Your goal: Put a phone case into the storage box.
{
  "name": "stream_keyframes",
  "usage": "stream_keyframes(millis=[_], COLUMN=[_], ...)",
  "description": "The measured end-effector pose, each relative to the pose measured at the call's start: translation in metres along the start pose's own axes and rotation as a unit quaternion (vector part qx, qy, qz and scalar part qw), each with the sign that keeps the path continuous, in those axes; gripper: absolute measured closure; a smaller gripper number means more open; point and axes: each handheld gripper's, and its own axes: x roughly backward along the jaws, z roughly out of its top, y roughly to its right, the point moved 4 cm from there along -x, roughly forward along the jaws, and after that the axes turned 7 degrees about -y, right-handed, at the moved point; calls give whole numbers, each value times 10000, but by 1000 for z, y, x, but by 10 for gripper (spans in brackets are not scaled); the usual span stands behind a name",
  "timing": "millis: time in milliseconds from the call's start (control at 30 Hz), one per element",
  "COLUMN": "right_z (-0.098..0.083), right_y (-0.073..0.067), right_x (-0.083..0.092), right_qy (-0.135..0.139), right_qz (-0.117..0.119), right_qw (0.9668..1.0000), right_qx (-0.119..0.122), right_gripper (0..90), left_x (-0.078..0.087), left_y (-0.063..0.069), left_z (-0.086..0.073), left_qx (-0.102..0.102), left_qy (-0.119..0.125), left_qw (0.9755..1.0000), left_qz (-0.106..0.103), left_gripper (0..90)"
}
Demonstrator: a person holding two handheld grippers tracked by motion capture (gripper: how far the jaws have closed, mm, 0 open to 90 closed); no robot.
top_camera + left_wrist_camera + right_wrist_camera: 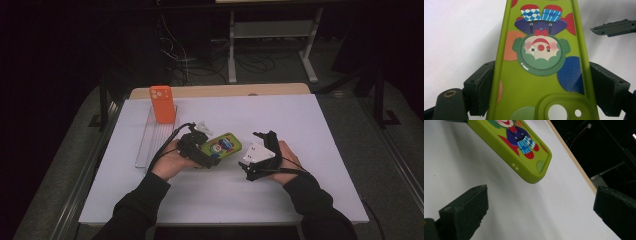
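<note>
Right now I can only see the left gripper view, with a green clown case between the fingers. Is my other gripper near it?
Observer: Yes. The right gripper sits just right of the green clown case, fingers open and apart from it.
Operator: Is the case lying on the table?
Observer: No, its far end hangs above the white table.
Operator: Anything else around?
Observer: An orange phone case stands upright in a clear tray behind your left gripper.

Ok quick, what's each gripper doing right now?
Left gripper: shut on the green clown phone case.
Right gripper: open, holding nothing.
</note>
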Motion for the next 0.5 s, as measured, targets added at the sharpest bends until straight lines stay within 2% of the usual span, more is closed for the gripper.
stream_keyframes(millis=[167,267,367,433,467,500], right_z=[2,3,3,3,3,3], right_y=[-4,-5,-7,-7,-6,-6], right_x=[1,1,1,1,1,0], right_qy=[-31,-50,-36,-103,-108,-89], right_qz=[-176,-355,-460,-539,-623,-684], right_qw=[9996,9981,9969,9941,9914,9903], right_qx=[240,493,635,931,1144,1208], right_gripper=[0,0,0,0,0,0], left_x=[0,1,1,1,1,2], left_y=[0,0,-1,-1,0,0], left_z=[0,0,0,0,0,0], left_qx=[-33,-61,-57,-49,-20,9], left_qy=[-13,-49,-47,-41,-28,-33], left_qw=[10000,10000,10000,10000,10000,10000], left_qz=[-10,21,23,24,-2,-1], left_gripper=[155,155,155,155,155,156])
